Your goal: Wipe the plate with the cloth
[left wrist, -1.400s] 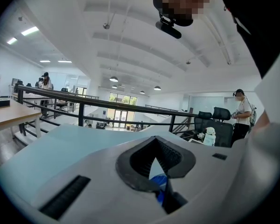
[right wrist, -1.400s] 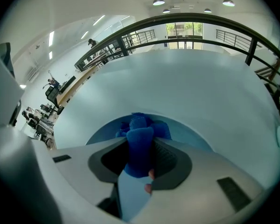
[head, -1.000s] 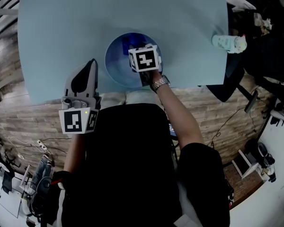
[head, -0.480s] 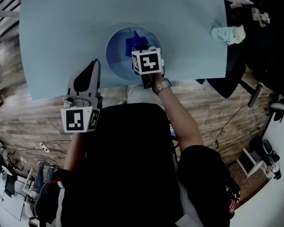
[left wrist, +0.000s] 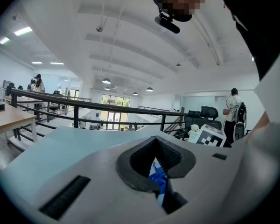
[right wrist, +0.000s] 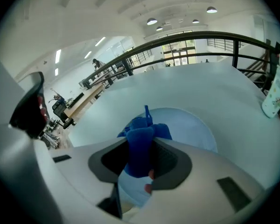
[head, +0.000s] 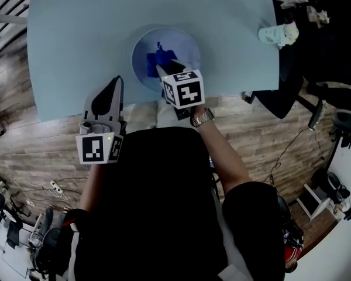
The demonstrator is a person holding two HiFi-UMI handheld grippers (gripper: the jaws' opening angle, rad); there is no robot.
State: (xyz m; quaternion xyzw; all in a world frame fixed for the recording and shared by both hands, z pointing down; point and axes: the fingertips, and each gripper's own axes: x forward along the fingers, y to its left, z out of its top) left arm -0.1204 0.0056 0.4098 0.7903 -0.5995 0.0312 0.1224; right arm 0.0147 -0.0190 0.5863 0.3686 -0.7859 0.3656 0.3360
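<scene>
Head view: pale blue round plate (head: 186, 44) sits on a light blue table (head: 76, 40), near its front edge & roughly centred. A deep blue cloth (head: 158, 57) lies bunched on the plate's middle, crumpled, w/ a small tail sticking up toward the far rim. The right gripper (head: 164, 69) reaches in from the near rim, jaw tips on the cloth, its marker cube (head: 183, 88) over the plate's near edge; a wristwatch (head: 201, 117) shows on the arm behind it. The left gripper (head: 114, 82) hangs at the table's front edge, left of the plate & apart from it, jaws drawn to one point; its marker cube (head: 98, 148) is off the table. A white container (head: 278, 35) stands at the table's right edge, well apart from the plate. Left gripper view: left gripper (left wrist: 155, 143) has its jaws pressed together, nothing pinched that I can make out; a thin sliver of blue & white shows in the slit lower down, can't tell what. Table (left wrist: 60, 148) runs ahead, a dark railing (left wrist: 84, 108) beyond. Right gripper view: right gripper (right wrist: 142, 146) is pinching the cloth (right wrist: 139, 141), a thick dark-blue fold squeezed between the two jaws, the rest spilling fwd onto the plate (right wrist: 193, 125). Plate surface looks smooth, pale, bare apart from the cloth. White container (right wrist: 276, 94) stands at far right on the table (right wrist: 224, 83).
</scene>
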